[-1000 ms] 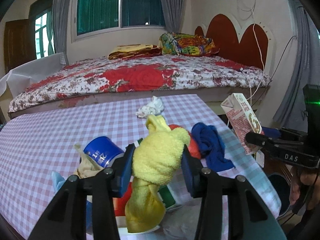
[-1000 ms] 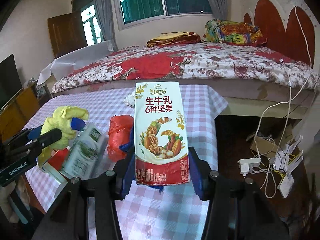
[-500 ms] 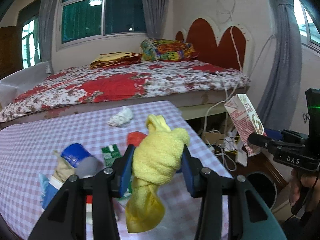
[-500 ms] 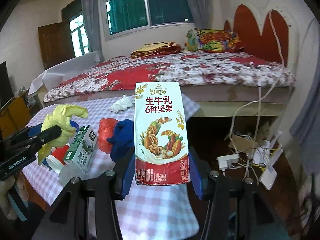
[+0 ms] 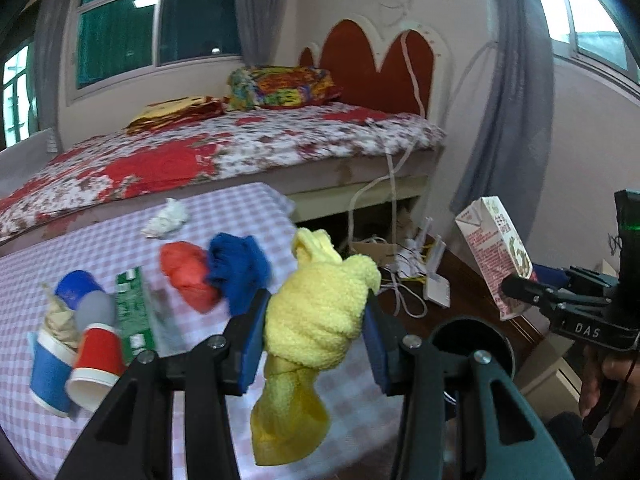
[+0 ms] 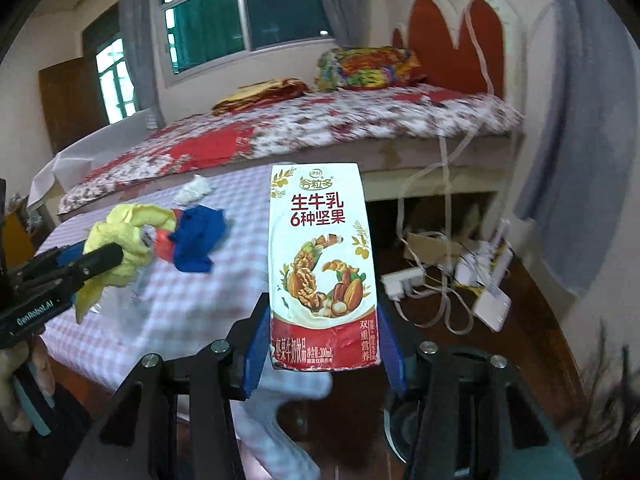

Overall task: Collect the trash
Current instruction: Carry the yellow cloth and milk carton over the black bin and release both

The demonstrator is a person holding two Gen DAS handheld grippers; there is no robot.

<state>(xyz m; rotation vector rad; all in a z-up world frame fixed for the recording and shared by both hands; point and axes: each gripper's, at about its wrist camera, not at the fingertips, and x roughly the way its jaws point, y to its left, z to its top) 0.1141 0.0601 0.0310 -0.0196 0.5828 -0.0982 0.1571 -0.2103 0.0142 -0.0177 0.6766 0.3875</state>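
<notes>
Now the left gripper [image 5: 314, 332] clamps a yellow cloth [image 5: 316, 320] beyond the checked table's [image 5: 120, 240] edge, while the right gripper [image 6: 322, 344] grips a milk carton [image 6: 322, 264] upright, both above a dark bin [image 5: 472, 340].

Beyond the table edge [image 5: 280, 204] the way is open down to the dark round bin [image 5: 472, 340] below my left gripper [image 5: 316, 332]. Past it, cables and a power strip [image 6: 404, 280] clutter the floor. My right gripper [image 6: 324, 344] and its milk carton [image 6: 322, 268] crowd the bin's right side.
</notes>
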